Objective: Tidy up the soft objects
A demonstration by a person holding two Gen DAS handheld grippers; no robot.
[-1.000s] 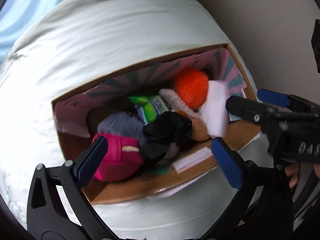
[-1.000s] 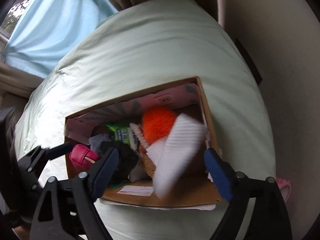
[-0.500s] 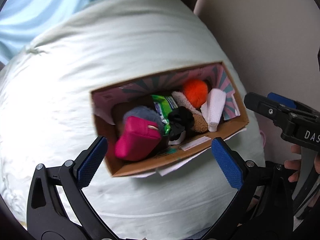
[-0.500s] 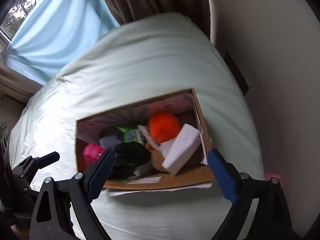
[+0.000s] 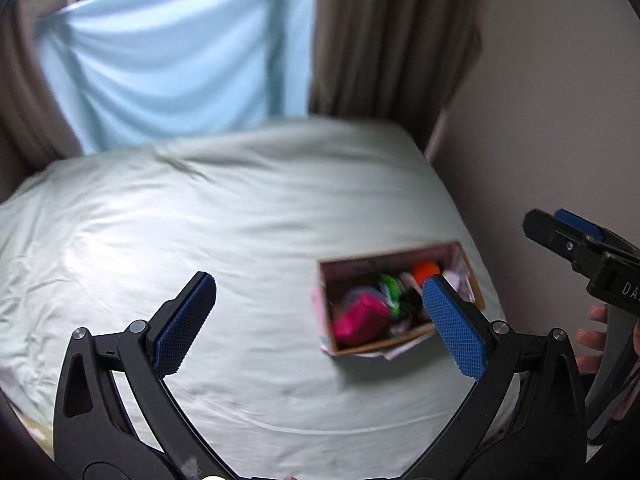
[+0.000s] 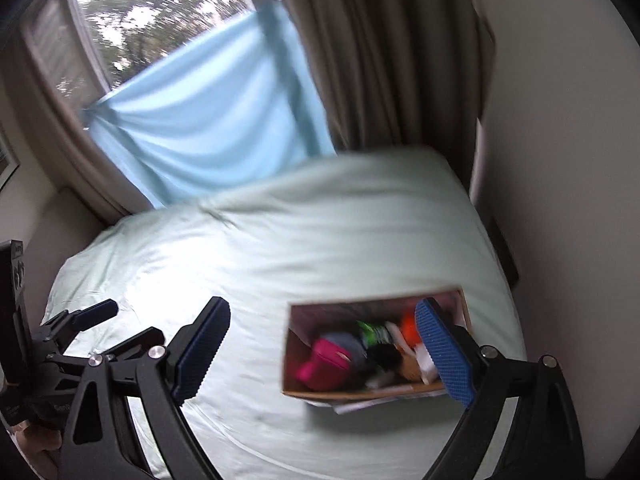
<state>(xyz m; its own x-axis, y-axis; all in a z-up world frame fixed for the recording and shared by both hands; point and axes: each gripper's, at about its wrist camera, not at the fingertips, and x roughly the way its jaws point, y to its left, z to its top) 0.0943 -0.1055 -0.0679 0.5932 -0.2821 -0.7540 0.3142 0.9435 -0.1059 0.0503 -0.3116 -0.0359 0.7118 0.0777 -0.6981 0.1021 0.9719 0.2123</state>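
The left gripper (image 5: 319, 322) hangs above the bed (image 5: 200, 240) with jaws spread and empty; the right gripper (image 6: 323, 354) is likewise spread, holding nothing. At lower right of both frames sits the cardboard box (image 5: 476, 292), its blurred soft items partly hidden behind blue pads (image 5: 454, 326). A pink pouch (image 5: 358, 320) shows.

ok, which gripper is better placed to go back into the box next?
Probably right gripper: the cardboard box sits under its right finger, nearer. Left gripper is open too, over bare bedsheet.
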